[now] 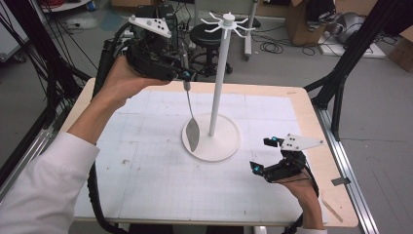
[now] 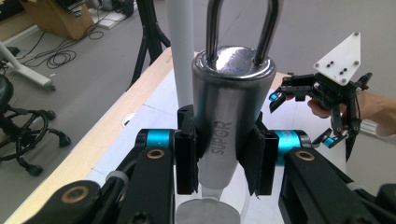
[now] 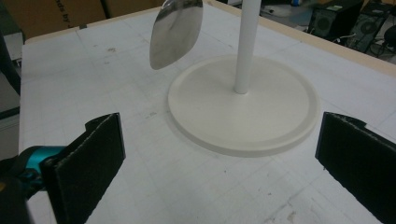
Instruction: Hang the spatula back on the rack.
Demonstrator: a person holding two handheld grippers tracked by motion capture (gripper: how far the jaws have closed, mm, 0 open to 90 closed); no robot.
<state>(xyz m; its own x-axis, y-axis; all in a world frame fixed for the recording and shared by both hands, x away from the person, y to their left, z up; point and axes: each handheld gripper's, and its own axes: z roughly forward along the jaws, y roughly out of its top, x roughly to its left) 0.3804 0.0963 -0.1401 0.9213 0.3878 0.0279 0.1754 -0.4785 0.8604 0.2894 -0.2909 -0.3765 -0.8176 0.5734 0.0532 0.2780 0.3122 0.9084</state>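
Hanging nearly upright, the metal spatula (image 1: 192, 127) has its long axis close to vertical, blade down and handle up. The left gripper (image 1: 184, 73) is clamped on its steel handle (image 2: 231, 121), whose hanging loop points away from the camera in the left gripper view. Its blade hovers over the near-left edge of the white stand base (image 1: 221, 146), just beside the stand's pole (image 1: 220, 83). The right gripper (image 1: 265, 155) waits near the table's right edge, jaws spread wide with nothing between them

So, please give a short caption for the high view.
Left gripper holds a spatula upright beside the white rack; right gripper waits open.
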